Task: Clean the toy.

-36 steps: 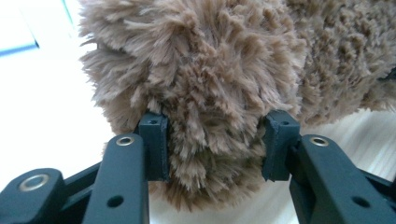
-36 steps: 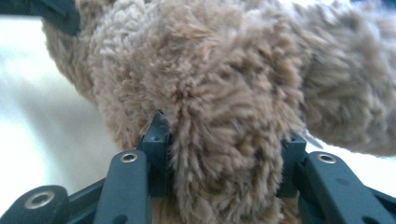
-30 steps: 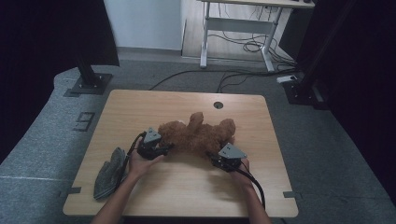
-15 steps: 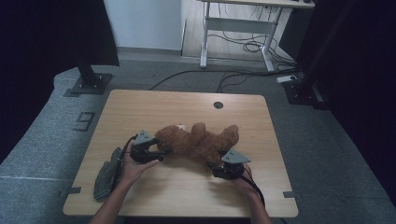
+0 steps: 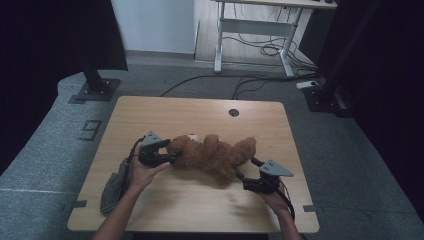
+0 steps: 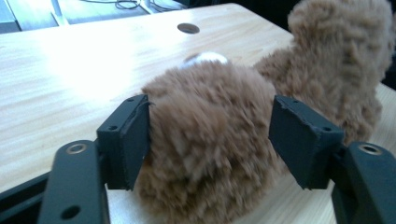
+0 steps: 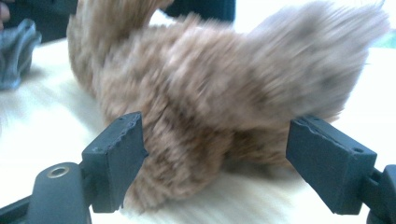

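Note:
A brown teddy bear (image 5: pixel 215 155) lies stretched across the middle of the wooden table (image 5: pixel 200 115). My left gripper (image 5: pixel 172 155) is at the bear's left end. In the left gripper view a rounded furry part (image 6: pixel 210 154) sits between the jaws; the left pad (image 6: pixel 133 140) brushes the fur and the right pad stands just off it. These jaws have just been opening, then eased in slightly. My right gripper (image 5: pixel 246 169) is at the bear's lower right. Its jaws have just been opening and stand wide around a furry limb (image 7: pixel 210 93) without pressing it.
A crumpled grey cloth (image 5: pixel 114 185) lies at the table's near left edge, beside the left forearm. A round cable hole (image 5: pixel 233 112) sits near the far edge. Beyond the table stand a white desk frame (image 5: pixel 255 30) and a black stand base (image 5: pixel 95 90).
The bear has gone from bunched up to lying stretched out across the table. The left gripper has shifted left; the right gripper has drawn back to the right and nearer the front edge.

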A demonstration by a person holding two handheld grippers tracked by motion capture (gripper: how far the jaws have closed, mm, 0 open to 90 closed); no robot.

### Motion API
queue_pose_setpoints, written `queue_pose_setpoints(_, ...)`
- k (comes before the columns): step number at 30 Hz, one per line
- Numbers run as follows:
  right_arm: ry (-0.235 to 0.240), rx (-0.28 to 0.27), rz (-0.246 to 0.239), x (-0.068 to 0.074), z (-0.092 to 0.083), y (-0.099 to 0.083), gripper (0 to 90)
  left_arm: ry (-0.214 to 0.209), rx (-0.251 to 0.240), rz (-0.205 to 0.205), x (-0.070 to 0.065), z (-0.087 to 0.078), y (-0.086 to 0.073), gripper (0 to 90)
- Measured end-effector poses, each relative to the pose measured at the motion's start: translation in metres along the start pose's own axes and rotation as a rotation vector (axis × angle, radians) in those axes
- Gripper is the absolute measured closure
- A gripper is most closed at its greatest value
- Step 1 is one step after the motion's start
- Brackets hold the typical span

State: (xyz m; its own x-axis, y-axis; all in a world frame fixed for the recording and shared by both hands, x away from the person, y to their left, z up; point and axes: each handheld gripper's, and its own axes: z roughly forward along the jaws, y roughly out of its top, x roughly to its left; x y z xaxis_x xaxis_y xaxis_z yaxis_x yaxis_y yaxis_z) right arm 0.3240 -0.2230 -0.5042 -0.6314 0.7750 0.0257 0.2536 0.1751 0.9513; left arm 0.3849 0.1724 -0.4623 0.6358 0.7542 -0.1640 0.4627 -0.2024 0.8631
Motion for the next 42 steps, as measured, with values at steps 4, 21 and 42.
queue_pose_setpoints(4, -0.029, -0.052, 0.004, -0.007, -0.01, 0.031, 19.7, -0.014, 0.028, -0.022, 0.004, 0.011, 0.01, 33.5)
queue_pose_setpoints(21, 0.149, 0.235, -0.002, 0.015, 0.038, 0.016, 32.6, -0.101, 0.088, -0.025, -0.015, -0.003, -0.032, 45.1)
queue_pose_setpoints(42, 0.053, 0.256, -0.039, 0.034, 0.046, -0.014, 39.3, -0.061, 0.121, -0.013, -0.032, 0.009, -0.049, 46.5)
